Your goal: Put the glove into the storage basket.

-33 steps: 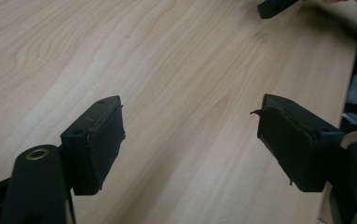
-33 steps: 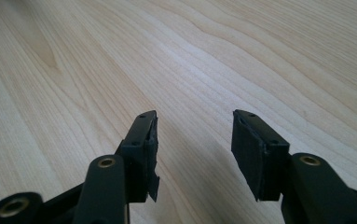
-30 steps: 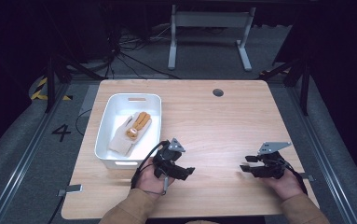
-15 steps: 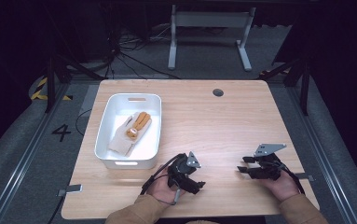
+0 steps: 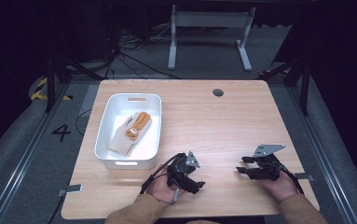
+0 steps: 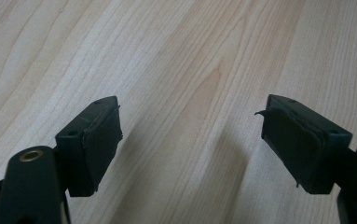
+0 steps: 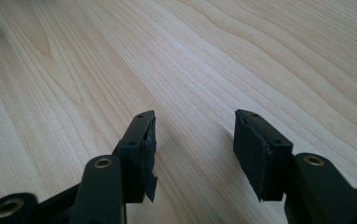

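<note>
Wood grain of the table [image 6: 181,60] is seen between the jaws of both grippers, which are spread apart with nothing held. The left gripper [image 5: 195,183] is kept low near the front edge, just right of the white bin [image 5: 154,105]; the right gripper [image 5: 242,167] is kept well apart from it, toward the table's right side, its jaws aimed left. The nearest object of work, a pale glove [image 5: 125,135] with orange-brown fingers, is lying flat inside the bin, diagonal, with its cuff toward the front wall.

If the glove is to be fetched, the left gripper is judged the better placed. It should be lifted above the rim before being carried across, so the front wall is not struck. The jaws should be left wide during the descent and closed on a bunched fold at the cuff, since thin fabric pressed flat against the bin floor is likely to slip from the pads. The bin could slide; a slow, straight lift is advised.
</note>
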A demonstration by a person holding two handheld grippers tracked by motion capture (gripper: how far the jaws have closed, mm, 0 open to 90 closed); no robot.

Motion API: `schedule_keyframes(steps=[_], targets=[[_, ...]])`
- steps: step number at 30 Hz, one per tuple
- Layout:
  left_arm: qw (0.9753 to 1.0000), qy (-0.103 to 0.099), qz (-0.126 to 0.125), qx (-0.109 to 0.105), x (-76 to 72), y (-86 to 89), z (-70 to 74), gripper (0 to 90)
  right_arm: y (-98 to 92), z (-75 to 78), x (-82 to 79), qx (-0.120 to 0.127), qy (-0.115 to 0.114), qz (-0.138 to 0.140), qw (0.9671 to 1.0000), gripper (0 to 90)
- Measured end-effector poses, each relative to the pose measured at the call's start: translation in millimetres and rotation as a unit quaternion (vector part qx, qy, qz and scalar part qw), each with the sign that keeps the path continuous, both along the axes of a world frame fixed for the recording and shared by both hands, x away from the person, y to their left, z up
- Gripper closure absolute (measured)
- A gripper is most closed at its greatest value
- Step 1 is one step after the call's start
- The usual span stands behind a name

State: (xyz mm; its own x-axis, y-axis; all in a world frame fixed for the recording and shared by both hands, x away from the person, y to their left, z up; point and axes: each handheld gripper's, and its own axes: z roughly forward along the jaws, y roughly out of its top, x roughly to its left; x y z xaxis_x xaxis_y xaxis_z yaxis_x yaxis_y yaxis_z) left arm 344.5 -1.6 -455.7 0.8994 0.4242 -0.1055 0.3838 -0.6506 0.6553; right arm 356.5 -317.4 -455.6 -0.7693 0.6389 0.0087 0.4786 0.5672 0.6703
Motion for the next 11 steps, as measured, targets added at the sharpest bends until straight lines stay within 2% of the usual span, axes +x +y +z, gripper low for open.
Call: schedule_keyframes(steps=[11], targets=[[0.9999,0.0,0.005,-0.013,-1.1,7.5,6.6,20.8,0.7,2.9,-0.9,0.001,-0.007,-0.007,0.9999,48.7]])
